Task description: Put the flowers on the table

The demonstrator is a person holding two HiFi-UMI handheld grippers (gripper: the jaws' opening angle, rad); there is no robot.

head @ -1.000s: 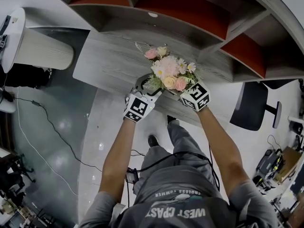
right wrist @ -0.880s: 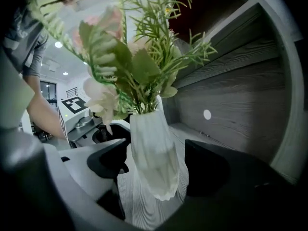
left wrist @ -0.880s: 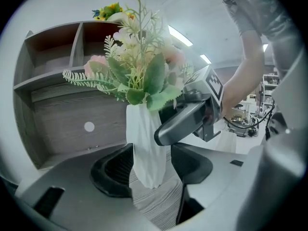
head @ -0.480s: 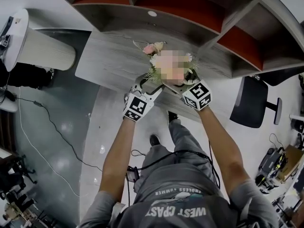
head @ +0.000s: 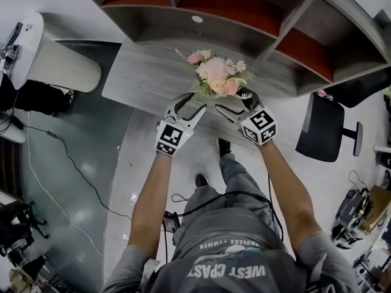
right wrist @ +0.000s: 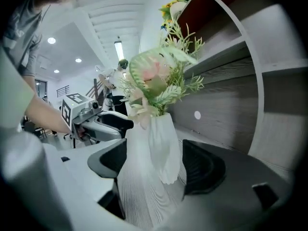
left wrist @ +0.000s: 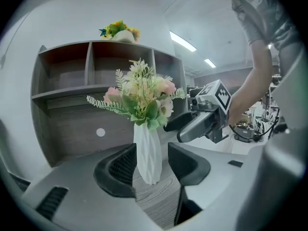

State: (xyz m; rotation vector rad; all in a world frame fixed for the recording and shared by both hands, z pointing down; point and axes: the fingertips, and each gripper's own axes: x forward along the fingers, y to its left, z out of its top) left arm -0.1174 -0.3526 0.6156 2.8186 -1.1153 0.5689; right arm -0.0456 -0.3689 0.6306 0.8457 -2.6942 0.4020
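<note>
- The worktop (head: pixel 140 78) lies bare to the left of the vase of flowers (head: pixel 217 78), leaving wide room for a gripper there.
- The shelf unit (head: pixel 244 23) closes off the back, its shelf boards hanging over the worktop's rear.
- The left gripper (head: pixel 189 107) and right gripper (head: pixel 232 105) crowd the vase's near side.
- The left jaws have just been closing, with the vase in their gap, unpressed.
- The right jaws stand apart, with slack on both sides of the vase.
- An office chair (head: pixel 324 130) stands to the right, and a white ribbed pedestal (head: pixel 55 63) stands at the left end.
</note>
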